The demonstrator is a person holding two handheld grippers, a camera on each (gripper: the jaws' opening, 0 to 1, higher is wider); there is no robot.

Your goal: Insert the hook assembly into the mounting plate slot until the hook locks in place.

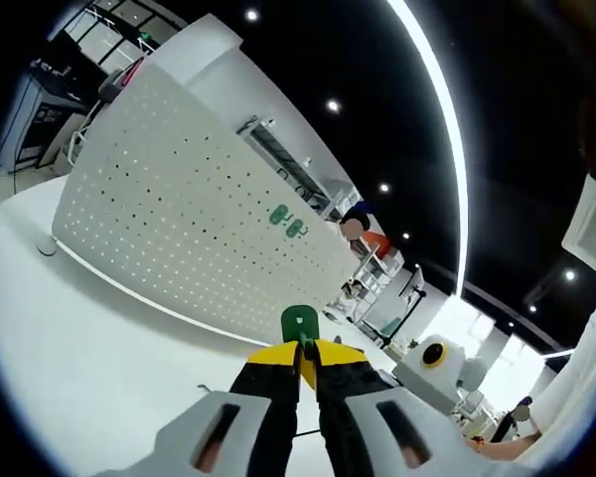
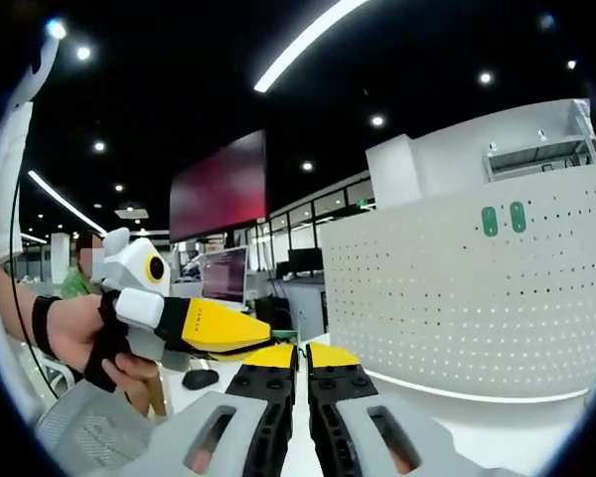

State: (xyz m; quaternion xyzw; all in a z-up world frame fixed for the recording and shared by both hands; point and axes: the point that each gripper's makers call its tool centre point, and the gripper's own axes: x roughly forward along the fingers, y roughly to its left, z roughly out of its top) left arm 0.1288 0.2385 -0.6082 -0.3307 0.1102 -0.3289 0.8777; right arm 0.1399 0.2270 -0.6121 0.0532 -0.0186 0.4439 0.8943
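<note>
My left gripper (image 1: 307, 360): jaws clamped on a green hook (image 1: 299, 324), facing the white pegboard (image 1: 179, 219) bearing two green hooks (image 1: 287, 221). My right gripper (image 2: 300, 360): jaws together, empty.

Bare table (image 1: 99, 338) lies open before the pegboard (image 1: 179, 219), where two green hooks (image 1: 287, 221) hang.

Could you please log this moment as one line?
left gripper: shut on green hook | pegboard: two hooks mounted | right gripper: shut

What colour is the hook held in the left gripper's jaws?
Green hook, clearest in the left gripper view.
</note>
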